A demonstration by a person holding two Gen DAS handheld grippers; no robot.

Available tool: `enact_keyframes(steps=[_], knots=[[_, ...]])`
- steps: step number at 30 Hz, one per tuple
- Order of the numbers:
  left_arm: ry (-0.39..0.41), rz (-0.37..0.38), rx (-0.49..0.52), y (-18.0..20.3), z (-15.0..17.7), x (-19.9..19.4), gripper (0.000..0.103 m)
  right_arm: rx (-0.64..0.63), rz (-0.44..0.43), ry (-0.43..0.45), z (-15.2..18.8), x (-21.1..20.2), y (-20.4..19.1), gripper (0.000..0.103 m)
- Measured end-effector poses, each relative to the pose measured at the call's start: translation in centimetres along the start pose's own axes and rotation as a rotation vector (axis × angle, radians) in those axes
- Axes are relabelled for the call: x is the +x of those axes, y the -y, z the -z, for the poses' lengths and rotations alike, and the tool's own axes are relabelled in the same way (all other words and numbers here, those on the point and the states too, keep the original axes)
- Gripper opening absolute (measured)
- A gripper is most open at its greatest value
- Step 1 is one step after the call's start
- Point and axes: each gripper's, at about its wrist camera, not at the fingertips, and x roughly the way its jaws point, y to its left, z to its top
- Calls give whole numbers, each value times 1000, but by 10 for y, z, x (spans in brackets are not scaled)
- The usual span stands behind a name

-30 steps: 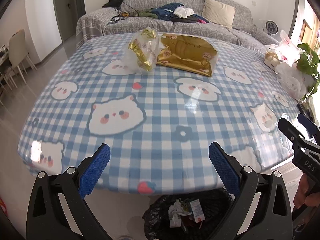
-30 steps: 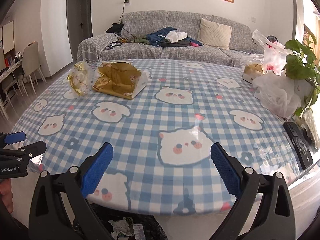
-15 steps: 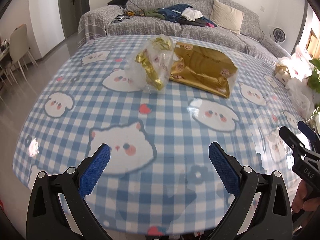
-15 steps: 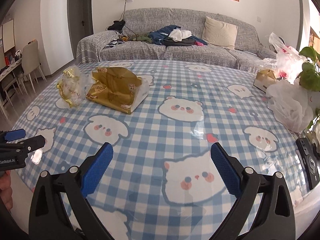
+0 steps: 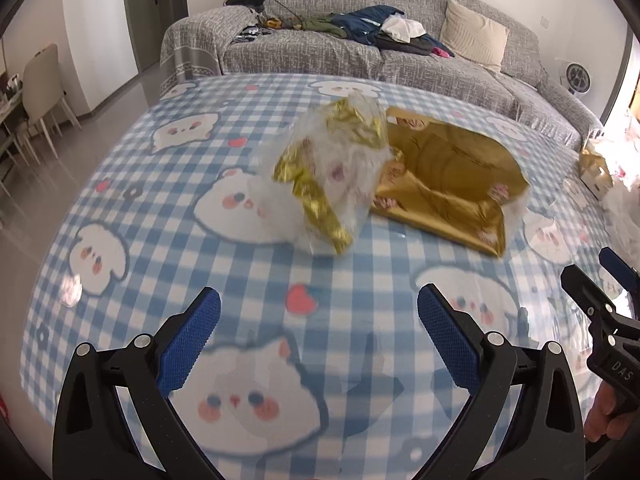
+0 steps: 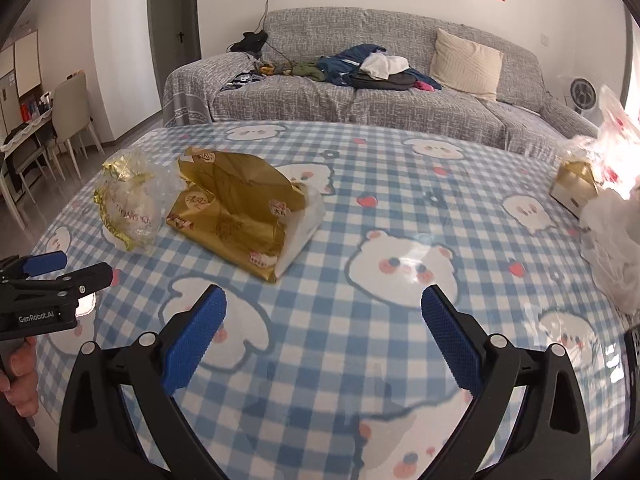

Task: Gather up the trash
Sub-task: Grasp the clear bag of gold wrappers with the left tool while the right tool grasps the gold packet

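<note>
A crumpled clear wrapper with gold trim lies touching an open gold paper bag lying flat.

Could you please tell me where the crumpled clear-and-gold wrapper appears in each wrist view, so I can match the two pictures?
Left wrist: the crumpled clear-and-gold wrapper sits centre, just above the middle.
Right wrist: the wrapper sits at the left, mid-height.
Shared landmark: the gold paper bag, immediately right of it in both views.

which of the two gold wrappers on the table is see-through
The crumpled clear wrapper with gold trim, the left one of the pair. The gold bag touching its right side is opaque and flatter.
</note>
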Motion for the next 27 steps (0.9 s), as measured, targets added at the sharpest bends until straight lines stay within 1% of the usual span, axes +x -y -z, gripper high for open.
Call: enact_keyframes(steps=[7,19,21,23,24,25,27], knots=[[-5,-18,-20,-7,-23,18,97,3,-21,-25,-18,30,-2,94],[-15,-24,-32,-9,-58,56,96,4,-72,-63,-45,79,-9,94],[-11,-20,-33,-11,-62,61,92,15,-98,-76,-48,88,-8,89],[-19,-5,-37,-13,-65,68,85,28,-111,-94,-51,98,-8,85],[-22,-5,-38,-14,-66,70,84,35,-115,-102,-51,102,-7,81],[-20,-7,-36,-15,-67,73,80,42,-127,-107,-52,106,-6,78],[-12,-11,-28,-15,-68,75,77,54,-143,-115,-53,112,-6,70]])
